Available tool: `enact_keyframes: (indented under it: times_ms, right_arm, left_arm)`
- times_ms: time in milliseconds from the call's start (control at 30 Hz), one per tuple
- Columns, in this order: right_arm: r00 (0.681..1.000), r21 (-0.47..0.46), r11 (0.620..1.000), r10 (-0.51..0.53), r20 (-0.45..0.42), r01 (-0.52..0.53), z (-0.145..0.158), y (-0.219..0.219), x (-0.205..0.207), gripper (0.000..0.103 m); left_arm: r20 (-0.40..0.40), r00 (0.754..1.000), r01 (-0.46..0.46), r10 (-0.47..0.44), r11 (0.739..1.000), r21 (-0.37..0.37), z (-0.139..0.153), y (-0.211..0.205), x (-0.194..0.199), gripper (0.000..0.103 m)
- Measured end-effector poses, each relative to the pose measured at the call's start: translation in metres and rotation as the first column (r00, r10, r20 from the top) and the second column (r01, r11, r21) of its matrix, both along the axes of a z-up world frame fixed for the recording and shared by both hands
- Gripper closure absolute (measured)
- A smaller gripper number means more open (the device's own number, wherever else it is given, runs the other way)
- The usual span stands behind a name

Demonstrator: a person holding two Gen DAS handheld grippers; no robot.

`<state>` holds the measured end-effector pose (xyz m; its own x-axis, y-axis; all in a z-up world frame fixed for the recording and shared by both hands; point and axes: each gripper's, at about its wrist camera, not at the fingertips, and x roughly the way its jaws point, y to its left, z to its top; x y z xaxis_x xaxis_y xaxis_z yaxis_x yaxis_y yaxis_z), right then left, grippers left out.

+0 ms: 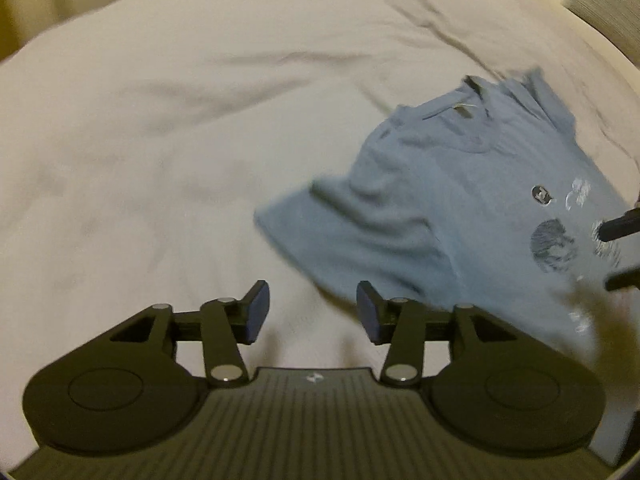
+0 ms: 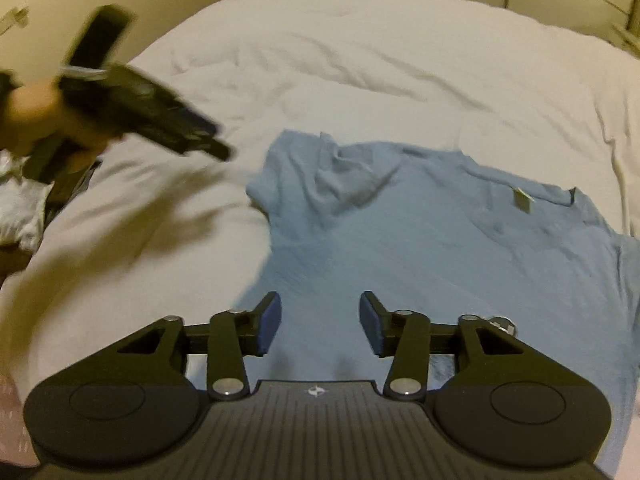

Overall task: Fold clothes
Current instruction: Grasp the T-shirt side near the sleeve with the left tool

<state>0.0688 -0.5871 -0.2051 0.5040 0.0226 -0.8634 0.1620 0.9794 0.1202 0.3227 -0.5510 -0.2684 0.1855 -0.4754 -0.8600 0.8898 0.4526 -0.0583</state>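
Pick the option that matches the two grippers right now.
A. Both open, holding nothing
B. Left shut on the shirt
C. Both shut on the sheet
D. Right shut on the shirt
A: the left gripper and right gripper both show parted fingers with nothing between them, above the blue T-shirt.

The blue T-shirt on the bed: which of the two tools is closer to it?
Right. The right tool hangs open directly over the blue T-shirt. The left tool is open too, over bare white bedding just beside the shirt's sleeve.
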Motion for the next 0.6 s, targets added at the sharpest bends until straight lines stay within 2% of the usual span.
enact_keyframes:
  times_ms: [133,300,333,367,400,500,600]
  right_arm:
    - [0.996,0.02,0.997,-0.075,-0.042,0.076,-0.017,0.021,0.015,0.052]
    - [0.993,0.017,0.997,-0.074,-0.095,0.076,-0.028,0.037,0.016,0.052]
    - [0.991,0.017,0.997,-0.079,-0.107,0.082,-0.031,0.037,0.017,0.052]
    - [0.989,0.018,0.995,-0.092,-0.119,0.095,-0.033,0.038,0.017,0.052]
    - [0.986,0.019,0.994,-0.105,-0.129,0.109,-0.036,0.038,0.018,0.052]
    - [0.98,0.034,0.987,-0.148,-0.136,0.154,-0.037,0.036,0.019,0.052]
    - [0.982,0.017,0.99,-0.139,-0.126,0.142,-0.039,0.037,0.032,0.05]
  left_arm:
    - [-0.018,0.997,0.077,-0.078,0.997,-0.027,-0.028,-0.027,0.051,0.059]
    - [-0.14,0.979,0.143,-0.148,0.989,-0.05,-0.063,-0.048,0.087,0.063]
    - [-0.158,0.974,0.157,-0.162,0.986,-0.049,-0.067,-0.048,0.09,0.067]
    - [-0.182,0.968,0.167,-0.174,0.985,-0.051,-0.069,-0.047,0.094,0.076]
    - [-0.211,0.96,0.173,-0.182,0.983,-0.061,-0.067,-0.044,0.097,0.103]
    - [-0.252,0.955,0.137,-0.158,0.986,-0.099,-0.049,-0.024,0.098,0.103]
    - [-0.279,0.958,0.032,-0.063,0.993,-0.112,-0.033,0.003,0.095,0.103]
